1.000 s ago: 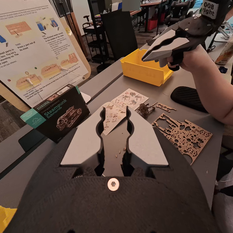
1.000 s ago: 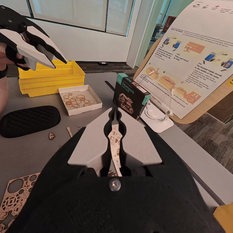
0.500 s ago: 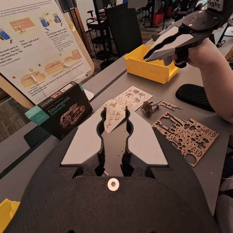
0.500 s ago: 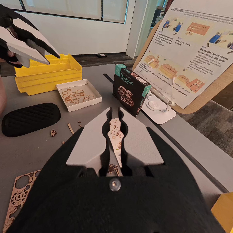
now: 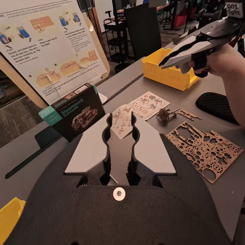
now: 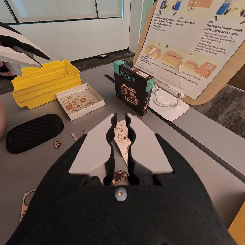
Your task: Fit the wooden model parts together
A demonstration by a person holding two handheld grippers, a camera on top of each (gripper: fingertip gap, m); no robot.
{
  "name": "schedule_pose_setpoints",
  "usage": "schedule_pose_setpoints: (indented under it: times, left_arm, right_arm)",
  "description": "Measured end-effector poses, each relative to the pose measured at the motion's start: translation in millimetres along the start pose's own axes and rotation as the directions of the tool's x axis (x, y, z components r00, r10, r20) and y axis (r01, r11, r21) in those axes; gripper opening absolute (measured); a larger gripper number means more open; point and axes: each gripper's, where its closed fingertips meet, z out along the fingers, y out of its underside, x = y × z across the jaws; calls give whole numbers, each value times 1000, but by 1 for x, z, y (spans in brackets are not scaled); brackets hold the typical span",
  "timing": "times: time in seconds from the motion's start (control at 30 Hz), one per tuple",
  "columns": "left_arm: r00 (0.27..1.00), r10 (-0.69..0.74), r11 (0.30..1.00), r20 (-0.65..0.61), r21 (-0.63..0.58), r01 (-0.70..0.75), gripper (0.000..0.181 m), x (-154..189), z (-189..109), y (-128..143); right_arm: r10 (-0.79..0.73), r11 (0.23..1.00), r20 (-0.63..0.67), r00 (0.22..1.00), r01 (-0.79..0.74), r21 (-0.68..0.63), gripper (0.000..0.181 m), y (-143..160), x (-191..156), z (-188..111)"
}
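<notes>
A grey desk (image 5: 165,86) fills both views, in an office room with dark chairs and carpet beyond it. A large instruction board (image 6: 192,43) stands at its far edge, with a dark kit box (image 5: 74,114) upright in front. A yellow bin (image 5: 168,76) sits far right in the left wrist view; a black pad (image 5: 216,106) lies near it.

The left gripper (image 5: 120,116) hangs above the desk with its jaws apart and nothing between them. An open booklet (image 5: 140,111) lies just beyond its tips. Right of the booklet stands the small dark wooden model (image 5: 163,116), with a loose wooden strip (image 5: 188,114) beside it and the punched-out wooden sheet (image 5: 204,149) nearer.

The right gripper (image 6: 120,115) is held in the air, jaws slightly apart and empty. In its own view the model (image 6: 120,175) shows low between the finger bases, lying on the desk beneath.

Only the right wrist view shows the white tray (image 6: 80,100) of rings and a second yellow bin (image 6: 45,83).
</notes>
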Motion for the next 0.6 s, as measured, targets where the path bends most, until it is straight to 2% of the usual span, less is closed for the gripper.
schedule_pose_setpoints:
  times: [0.6]
  left_arm:
    - [1000,24,999,-13,-28,-25,25,6,4,3]
  right_arm:
    - [-14,1000,3,1000,14,-21,12,2,-3,2]
